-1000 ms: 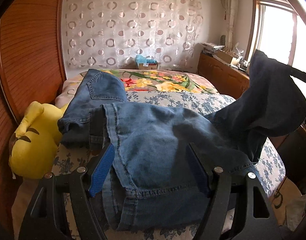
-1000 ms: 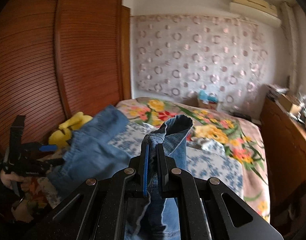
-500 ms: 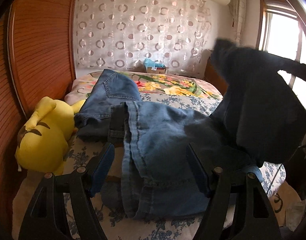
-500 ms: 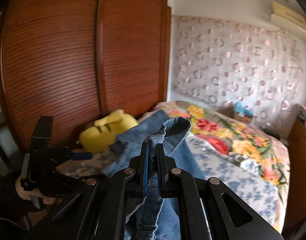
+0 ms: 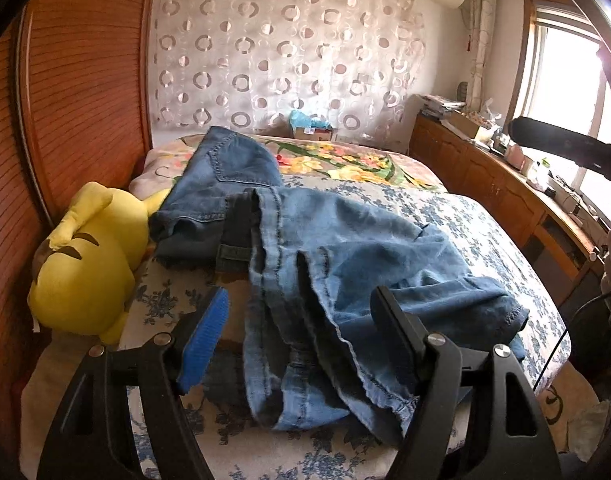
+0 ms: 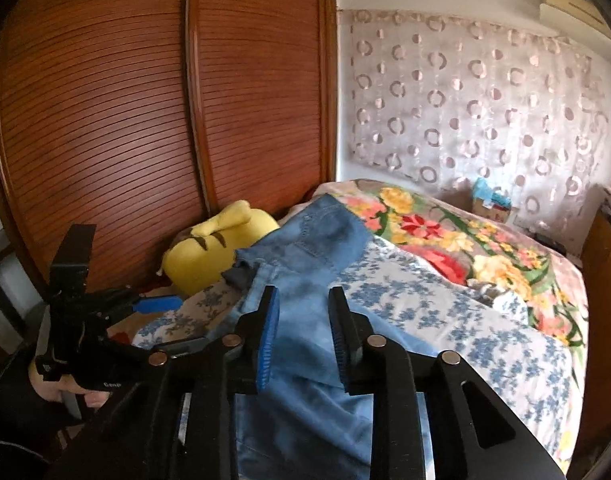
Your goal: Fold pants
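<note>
- A pair of blue denim pants (image 5: 345, 264) lies rumpled on a bed (image 5: 485, 224) covered by a white quilt printed with blue flowers.
- The waistband end reaches toward the far side of the bed; the leg ends lie folded over in a heap near the front edge.
- The left tongs (image 5: 301, 320), black with blue pads, stand spread wide just above the heaped legs, gripping nothing.
- The right tongs (image 6: 303, 332), also black with blue pads, are opening; denim shows through the gap below them, but the pads do not press on it.
- A hand (image 6: 61, 388) at the lower left of the right wrist view holds the left tongs' handle.
- A yellow plush toy (image 5: 85, 264) rests at the bed's left edge, touching the pants' upper part, beside a brown slatted wooden wardrobe (image 6: 145, 112).
- A blanket with bright red and yellow flowers (image 6: 465, 240) covers the far part of the bed.
- A small cardboard box (image 5: 311, 130) at the bed's head holds something light blue; what it is cannot be told.
</note>
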The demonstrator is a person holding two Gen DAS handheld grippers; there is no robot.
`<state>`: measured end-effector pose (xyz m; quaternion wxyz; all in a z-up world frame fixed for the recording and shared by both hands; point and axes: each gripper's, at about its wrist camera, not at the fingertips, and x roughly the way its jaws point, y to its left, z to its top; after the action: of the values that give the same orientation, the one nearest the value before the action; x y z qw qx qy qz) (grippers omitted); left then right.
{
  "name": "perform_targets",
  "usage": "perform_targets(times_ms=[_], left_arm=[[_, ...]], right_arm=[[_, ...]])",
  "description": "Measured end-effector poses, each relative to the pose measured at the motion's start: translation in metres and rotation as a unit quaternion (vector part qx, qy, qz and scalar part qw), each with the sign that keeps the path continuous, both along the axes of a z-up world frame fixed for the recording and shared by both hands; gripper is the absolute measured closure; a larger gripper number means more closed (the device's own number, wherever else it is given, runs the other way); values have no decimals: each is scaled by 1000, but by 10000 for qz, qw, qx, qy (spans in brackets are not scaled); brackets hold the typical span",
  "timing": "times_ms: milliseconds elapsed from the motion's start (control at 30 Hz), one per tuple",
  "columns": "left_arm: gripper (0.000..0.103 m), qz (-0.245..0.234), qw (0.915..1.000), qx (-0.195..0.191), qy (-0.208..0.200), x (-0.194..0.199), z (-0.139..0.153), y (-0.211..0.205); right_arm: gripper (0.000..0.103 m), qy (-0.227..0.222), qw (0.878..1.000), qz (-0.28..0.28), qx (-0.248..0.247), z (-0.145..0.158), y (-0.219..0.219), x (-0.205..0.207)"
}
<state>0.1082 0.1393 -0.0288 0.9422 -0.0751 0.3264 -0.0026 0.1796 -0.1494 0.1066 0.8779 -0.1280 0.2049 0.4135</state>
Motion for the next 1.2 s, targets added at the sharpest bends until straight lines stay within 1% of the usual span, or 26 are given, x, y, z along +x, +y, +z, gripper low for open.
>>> perform_targets(times_ms=[100, 233, 300, 367, 400, 500, 667, 767, 900, 1067, 1100, 1200], left_arm=[[29, -116, 9999, 28, 46, 4, -3, -9], [29, -185, 9998, 23, 115, 10, -8, -14], [29, -203, 9997, 28, 152, 13, -10, -16], [29, -217, 9996, 25, 178, 16, -12, -17], [29, -231, 9996, 24, 188, 17, -13, -17], [29, -274, 9994, 67, 210, 22, -15, -19], [29, -350, 9990, 150, 237, 37, -17, -20], [29, -391, 9986, 212, 282, 49, -19, -18], [29, -446, 9982, 249, 317, 59, -22, -16], [32, -438, 9978, 302, 391, 68, -27, -12], [33, -428, 9978, 302, 410, 69, -28, -11], [41, -466, 9975, 292, 455, 72, -31, -11]], right_arm=[[72, 7, 9999, -148, -40, -3, -12, 4], [70, 115, 9990, -406, -152, -15, -26, 10], [69, 182, 9981, -539, -217, -24, -27, 15], [68, 238, 9973, -642, -262, -29, -24, 4], [66, 276, 9969, -687, -280, -32, -24, 5], [65, 380, 9954, -808, -337, -39, -20, 4], [65, 672, 9932, -878, -364, -49, -23, -4], [65, 818, 9919, -897, -364, -50, -29, -9], [65, 930, 9911, -870, -387, -50, -28, -14], [65, 1038, 9905, -783, -442, -55, -24, -9], [65, 1052, 9905, -766, -455, -56, -24, -10], [65, 1108, 9900, -726, -488, -62, -26, -14]])
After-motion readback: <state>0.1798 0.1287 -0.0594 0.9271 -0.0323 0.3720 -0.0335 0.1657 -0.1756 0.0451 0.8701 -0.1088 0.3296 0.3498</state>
